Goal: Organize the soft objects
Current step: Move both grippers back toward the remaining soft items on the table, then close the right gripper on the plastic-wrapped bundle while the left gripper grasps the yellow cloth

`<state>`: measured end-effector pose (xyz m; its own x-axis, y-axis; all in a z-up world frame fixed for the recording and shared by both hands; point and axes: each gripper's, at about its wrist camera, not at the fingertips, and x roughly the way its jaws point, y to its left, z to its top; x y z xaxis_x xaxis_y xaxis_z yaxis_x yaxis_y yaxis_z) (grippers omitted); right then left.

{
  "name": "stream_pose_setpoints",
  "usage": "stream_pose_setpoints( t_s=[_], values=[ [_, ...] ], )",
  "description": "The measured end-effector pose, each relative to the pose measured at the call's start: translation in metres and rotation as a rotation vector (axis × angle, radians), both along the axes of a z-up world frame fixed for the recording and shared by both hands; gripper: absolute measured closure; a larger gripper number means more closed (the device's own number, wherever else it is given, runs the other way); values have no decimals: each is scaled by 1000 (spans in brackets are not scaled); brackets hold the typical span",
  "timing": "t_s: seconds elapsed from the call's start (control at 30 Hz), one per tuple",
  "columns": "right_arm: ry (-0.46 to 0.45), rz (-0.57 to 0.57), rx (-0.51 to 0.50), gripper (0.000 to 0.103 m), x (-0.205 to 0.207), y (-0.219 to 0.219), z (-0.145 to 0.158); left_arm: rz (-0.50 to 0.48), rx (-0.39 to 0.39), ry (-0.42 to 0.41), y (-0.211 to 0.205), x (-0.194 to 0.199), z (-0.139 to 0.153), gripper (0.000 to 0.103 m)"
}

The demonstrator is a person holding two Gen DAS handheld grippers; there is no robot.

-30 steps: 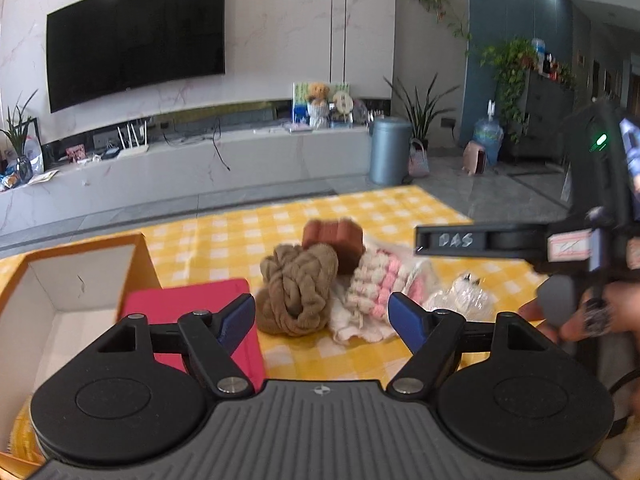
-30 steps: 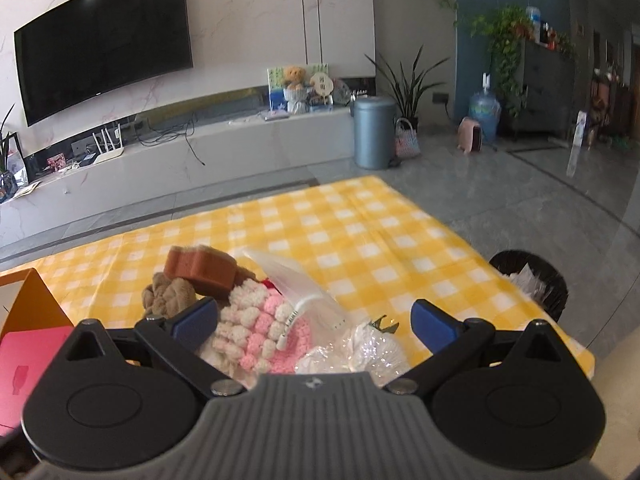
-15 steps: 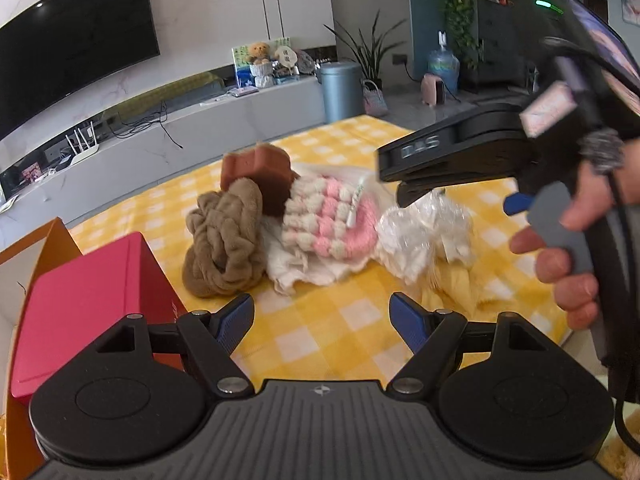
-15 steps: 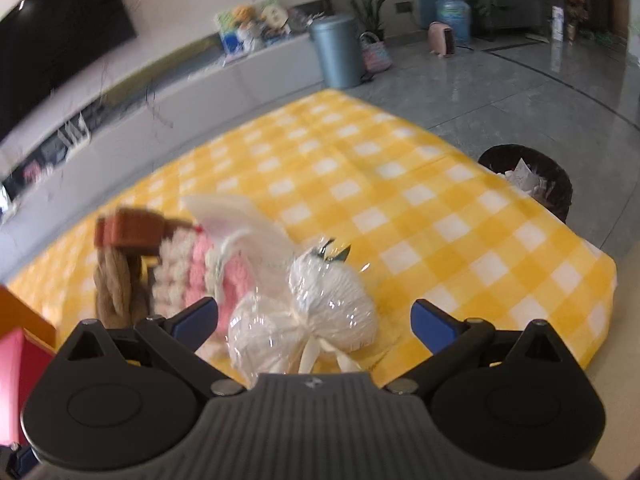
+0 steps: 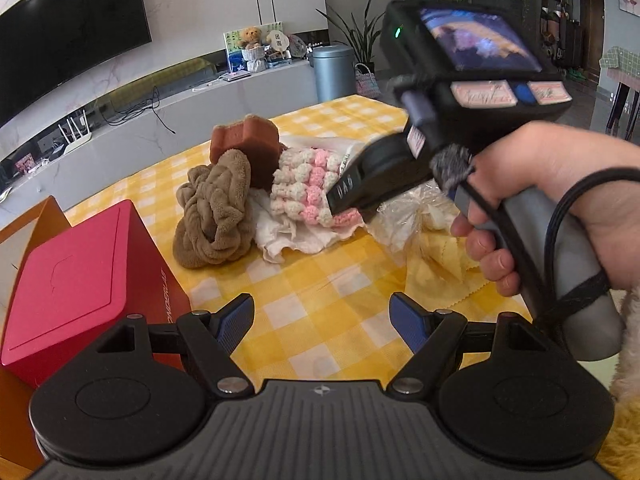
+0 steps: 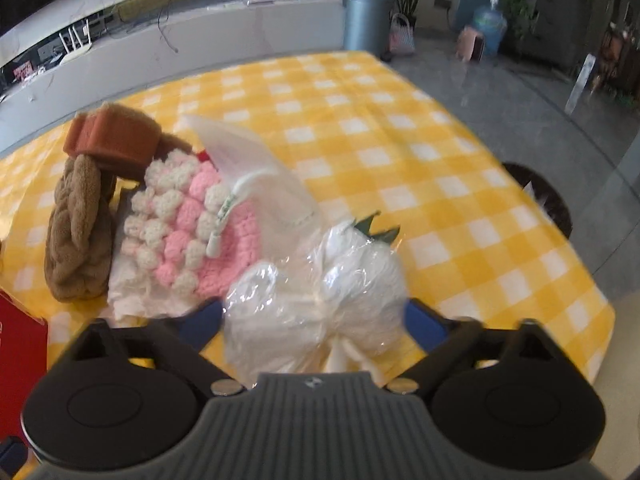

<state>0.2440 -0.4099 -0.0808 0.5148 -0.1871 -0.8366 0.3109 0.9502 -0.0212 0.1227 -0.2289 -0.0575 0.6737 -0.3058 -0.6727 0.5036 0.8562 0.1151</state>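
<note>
A pile of soft things lies on the yellow checked tablecloth (image 5: pixel 320 304): a brown braided plush (image 5: pixel 218 212) (image 6: pixel 78 236), a brown block cushion (image 5: pixel 248 144) (image 6: pixel 114 138), a pink and white crochet piece (image 5: pixel 308 184) (image 6: pixel 180 220) and a white soft item wrapped in clear plastic (image 6: pixel 320 300) (image 5: pixel 416 212). My right gripper (image 6: pixel 312 324) is open, its blue fingers (image 6: pixel 424 320) on either side of the wrapped white item. It shows in the left wrist view (image 5: pixel 360 188) over the pile. My left gripper (image 5: pixel 322 320) is open and empty, short of the pile.
A red box (image 5: pixel 76 280) lies on an orange carton (image 5: pixel 44 212) at the left of the table. A white cloth (image 5: pixel 288 236) lies under the crochet piece. The table's right edge drops to the floor, with a dark bin (image 6: pixel 540 196) beside it.
My right gripper has moved down and forward, so the wrapped white item now sits between its fingers. My left gripper has drawn a little closer to the pile.
</note>
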Motion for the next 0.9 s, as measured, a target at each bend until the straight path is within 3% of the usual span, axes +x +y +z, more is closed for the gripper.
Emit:
stream_pose_setpoints(
  t_s=[0.1, 0.23, 0.5, 0.7, 0.9],
  values=[
    [4, 70, -64, 27, -2, 10, 2, -1, -26, 13, 3, 0, 2, 13],
    [-16, 74, -53, 40, -10, 9, 12, 0, -38, 13, 4, -2, 4, 13],
    [-199, 16, 88, 40, -42, -15, 50, 7, -47, 12, -1, 0, 4, 13],
    [-238, -61, 40, 39, -62, -31, 60, -4, -90, 33, -12, 10, 6, 13],
    [-259, -90, 18, 39, -74, -45, 66, -128, -142, 55, -42, 10, 1, 12]
  ],
)
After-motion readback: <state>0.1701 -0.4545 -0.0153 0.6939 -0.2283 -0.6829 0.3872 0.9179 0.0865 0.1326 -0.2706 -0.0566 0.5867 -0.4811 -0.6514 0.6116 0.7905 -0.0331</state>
